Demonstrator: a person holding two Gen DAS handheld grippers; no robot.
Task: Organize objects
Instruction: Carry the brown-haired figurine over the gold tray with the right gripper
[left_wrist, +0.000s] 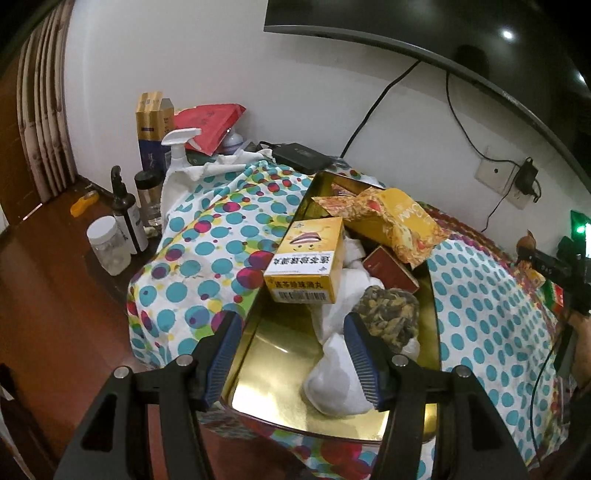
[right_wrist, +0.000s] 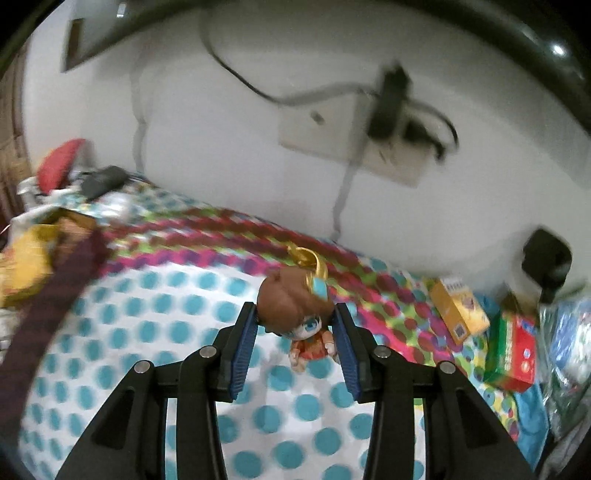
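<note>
An open gold tin (left_wrist: 280, 369) lies on a spotted cloth (left_wrist: 207, 236). It holds a yellow medicine box (left_wrist: 306, 264), a torn yellow snack bag (left_wrist: 399, 221), a red box (left_wrist: 391, 267), a bag of dark dried bits (left_wrist: 391, 317) and a white pouch (left_wrist: 336, 376). My left gripper (left_wrist: 293, 332) hangs open over the tin's near end, one finger above the left wall, the other above the white pouch. My right gripper (right_wrist: 295, 325) is shut on a small doll (right_wrist: 295, 310) with brown hair, a gold headpiece and a red dress, held above the cloth (right_wrist: 147, 314). That view is blurred.
On the wooden top (left_wrist: 55, 295) at left stand a white spray bottle (left_wrist: 181, 151), a black bottle (left_wrist: 125, 210) and a clear jar (left_wrist: 109, 245). A yellow box (right_wrist: 456, 308) and a green-red box (right_wrist: 513, 350) lie on the cloth at right. A wall socket (left_wrist: 495, 171) with cables sits behind.
</note>
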